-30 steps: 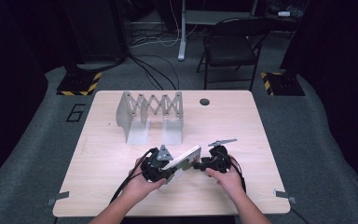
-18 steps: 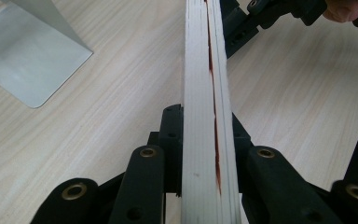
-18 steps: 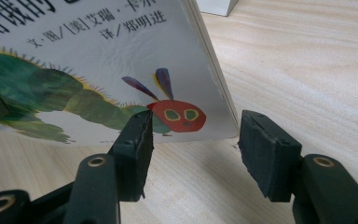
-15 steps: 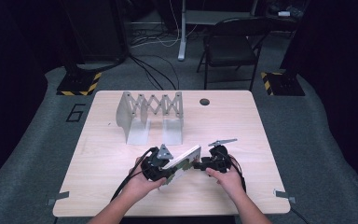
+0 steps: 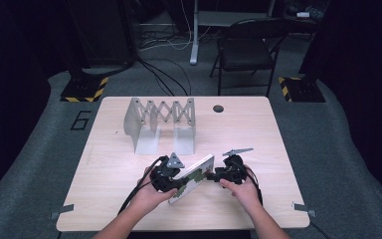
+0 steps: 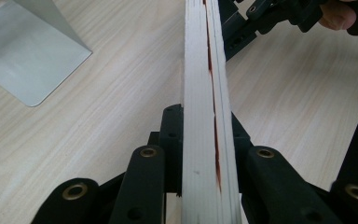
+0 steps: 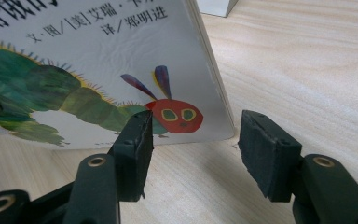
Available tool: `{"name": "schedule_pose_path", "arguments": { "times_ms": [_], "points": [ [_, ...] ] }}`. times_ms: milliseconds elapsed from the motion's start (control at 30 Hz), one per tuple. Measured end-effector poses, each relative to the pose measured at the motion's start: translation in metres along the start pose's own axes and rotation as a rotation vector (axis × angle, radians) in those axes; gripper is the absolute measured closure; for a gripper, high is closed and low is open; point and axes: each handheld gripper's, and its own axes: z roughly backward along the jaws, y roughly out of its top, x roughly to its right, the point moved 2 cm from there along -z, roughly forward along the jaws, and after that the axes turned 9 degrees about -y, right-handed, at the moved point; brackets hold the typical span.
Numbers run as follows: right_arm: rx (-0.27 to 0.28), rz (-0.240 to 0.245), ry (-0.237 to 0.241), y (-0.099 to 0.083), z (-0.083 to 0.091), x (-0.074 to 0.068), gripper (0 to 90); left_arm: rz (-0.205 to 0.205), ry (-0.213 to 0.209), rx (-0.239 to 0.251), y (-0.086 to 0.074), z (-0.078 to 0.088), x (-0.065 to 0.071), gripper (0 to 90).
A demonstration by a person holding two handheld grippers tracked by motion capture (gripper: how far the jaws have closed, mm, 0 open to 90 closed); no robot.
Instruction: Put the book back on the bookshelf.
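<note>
A pale wooden table stands on grey carpet in a dim room, its surroundings falling into deep shadow. Behind it sits a dark folding chair, with cables trailing across the floor. Yellow-and-black striped bases flank the far corners. A painted number six marks the carpet.

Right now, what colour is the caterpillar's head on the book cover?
Red, with yellow-and-green eyes; the book shows best in the right gripper view.
</note>
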Motion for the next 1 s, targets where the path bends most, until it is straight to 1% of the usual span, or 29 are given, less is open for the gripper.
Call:
{"name": "schedule_pose_path", "arguments": {
  "times_ms": [300,333,400,433,467,600,633,833,933,967,1000],
  "points": [
    [0.005,-0.002,-0.001,0.0,0.001,0.001,44.5,0.014,0.009,0.011,0.0,0.006,-0.004,75.9],
    [0.005,-0.002,0.0,0.0,0.001,0.001,44.5,0.015,0.017,0.011,0.0,0.008,-0.005,75.9],
    [0.006,-0.004,-0.001,0.0,0.001,0.001,44.5,0.025,0.018,0.015,-0.001,0.009,-0.005,75.9],
    [0.005,-0.006,-0.001,0.0,0.001,0.001,44.5,0.017,0.02,0.011,0.0,0.011,-0.007,75.9],
    [0.004,-0.005,-0.001,0.0,0.001,0.001,44.5,0.019,0.022,0.007,0.0,0.012,-0.007,75.9],
    [0.007,-0.003,-0.001,0.0,0.001,0.001,44.4,0.024,0.034,0.021,0.0,0.018,-0.009,75.9],
    [0.006,-0.005,-0.001,0.0,0.001,0.001,44.4,0.016,0.036,0.02,0.0,0.02,-0.01,75.9],
    [0.005,-0.004,-0.003,0.0,0.001,0.001,44.4,0.031,0.054,0.036,-0.001,0.029,-0.017,75.9],
    [0.011,0.003,-0.002,0.0,0.001,0.002,44.3,0.041,0.066,0.035,-0.002,0.033,-0.019,75.9],
    [0.003,-0.007,-0.003,0.0,0.001,0.001,44.3,0.042,0.072,0.034,-0.002,0.034,-0.02,75.9],
    [0.005,-0.005,-0.003,0.0,0.001,0.002,44.3,0.047,0.072,0.037,-0.003,0.036,-0.021,75.9]
  ]
}}
